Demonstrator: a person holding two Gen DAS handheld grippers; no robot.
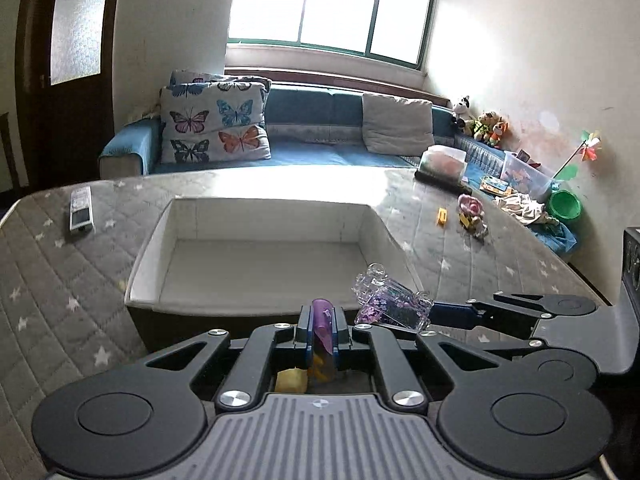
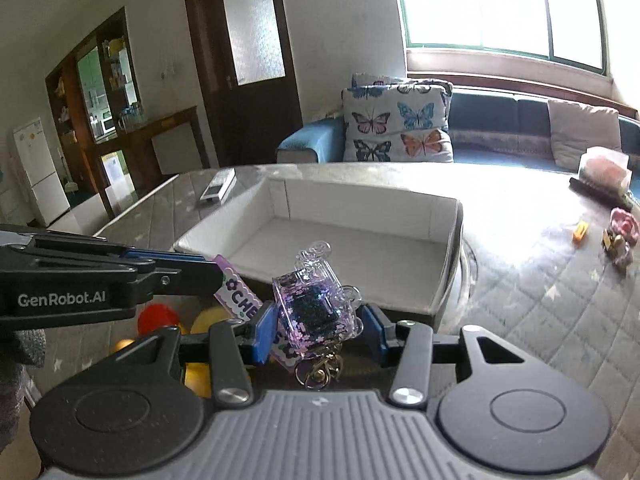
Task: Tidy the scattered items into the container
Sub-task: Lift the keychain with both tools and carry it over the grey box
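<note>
A white open box [image 1: 272, 216] [image 2: 360, 200] sits on the grey quilted mattress, just beyond both grippers. My left gripper [image 1: 323, 314] is shut on a flat purple tag [image 1: 324, 336]; in the right wrist view that tag [image 2: 236, 292] shows white letters and sticks out of the left gripper's tip [image 2: 200, 270]. My right gripper [image 2: 320, 326] is shut on a clear glittery purple keychain charm [image 2: 308, 304], whose metal ring hangs below. In the left wrist view the charm [image 1: 392, 304] hangs near the box's near right corner, held from the right by the right gripper's fingers [image 1: 452, 314].
A remote [image 1: 81, 208] [image 2: 218, 190] lies left of the box. A pink toy [image 1: 470, 208] [image 2: 622, 232] and a small yellow piece [image 1: 441, 216] [image 2: 580, 232] lie to its right. Red [image 2: 158, 318] and yellow [image 2: 210, 318] items lie under the grippers. A blue sofa [image 1: 320, 120] stands behind.
</note>
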